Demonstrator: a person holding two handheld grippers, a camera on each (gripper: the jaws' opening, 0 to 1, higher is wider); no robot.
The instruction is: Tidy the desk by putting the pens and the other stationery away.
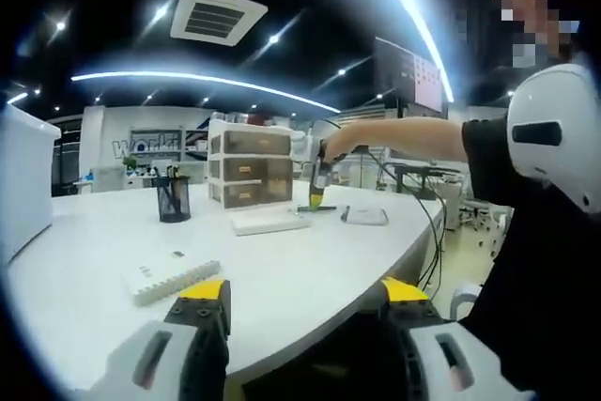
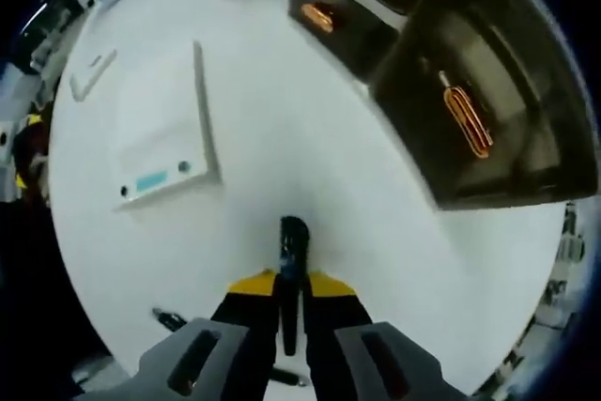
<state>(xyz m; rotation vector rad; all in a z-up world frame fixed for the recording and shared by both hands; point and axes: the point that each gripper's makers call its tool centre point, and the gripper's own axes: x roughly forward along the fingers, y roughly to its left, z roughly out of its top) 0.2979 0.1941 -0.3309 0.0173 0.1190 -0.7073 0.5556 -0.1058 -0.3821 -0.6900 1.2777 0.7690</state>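
Between right gripper (image 2: 291, 302) jaws — dark pen (image 2: 292, 255), lower end hidden.

- We see bright ceiling light strips (image 1: 216, 82) arcing overhead in the left gripper view, bent by fisheye distortion.
- The white desk (image 1: 310, 269) is evenly lit, with soft shadows.
- The right gripper view is blurred throughout; the drawer unit (image 2: 470, 72) looks dark and smeared, and glare washes the desk there.
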